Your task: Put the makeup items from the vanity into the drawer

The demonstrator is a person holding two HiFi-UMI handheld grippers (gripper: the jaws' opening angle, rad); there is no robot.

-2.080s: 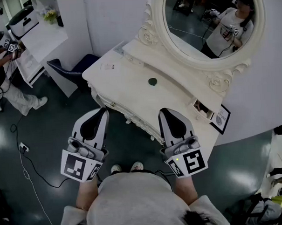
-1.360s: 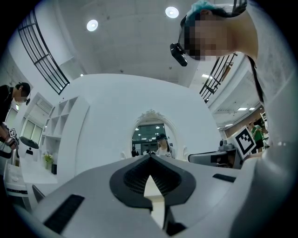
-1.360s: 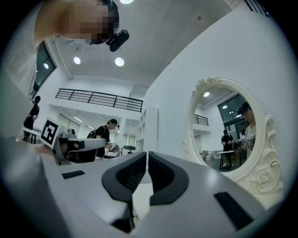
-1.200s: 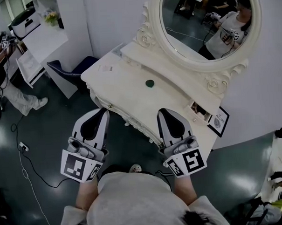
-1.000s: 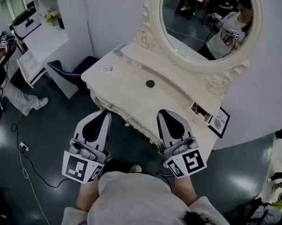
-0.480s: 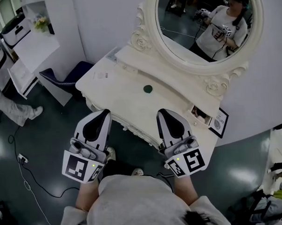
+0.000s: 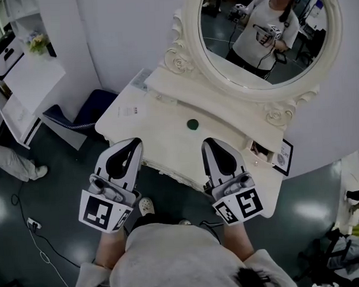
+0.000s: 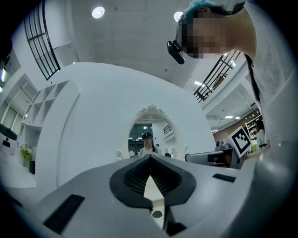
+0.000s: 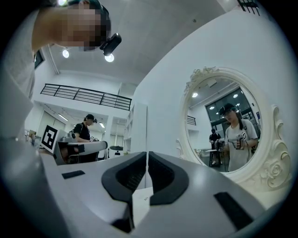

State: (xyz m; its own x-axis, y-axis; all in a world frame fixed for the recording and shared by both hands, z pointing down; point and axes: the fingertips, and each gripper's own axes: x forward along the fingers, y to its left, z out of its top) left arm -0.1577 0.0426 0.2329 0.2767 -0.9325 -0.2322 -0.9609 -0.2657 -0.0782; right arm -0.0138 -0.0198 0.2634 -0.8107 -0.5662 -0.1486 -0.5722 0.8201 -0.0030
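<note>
A small dark green round item (image 7: 193, 124) lies alone near the middle of the cream vanity top (image 7: 160, 120), below the oval mirror (image 7: 258, 41). My left gripper (image 7: 134, 142) is held at the vanity's front edge, to the left of and nearer than the item; its jaws are shut with nothing between them. My right gripper (image 7: 210, 142) sits at the same edge, to the right of the item, also shut and holding nothing. In the left gripper view the left gripper (image 8: 150, 158) faces the mirror. The right gripper (image 9: 147, 154) shows closed tips. The drawer fronts are hidden under the tabletop.
A framed sign (image 7: 282, 156) leans at the vanity's right end beside a small open nook (image 7: 260, 148). A card (image 7: 127, 110) lies on the top at the left. A blue chair (image 7: 83, 114) and a white shelf unit (image 7: 22, 75) stand to the left, with a person's leg (image 7: 14, 162) nearby.
The vanity has come closer and both grippers have moved forward, so their tips now overlap its front edge. Their jaws have stayed shut.
</note>
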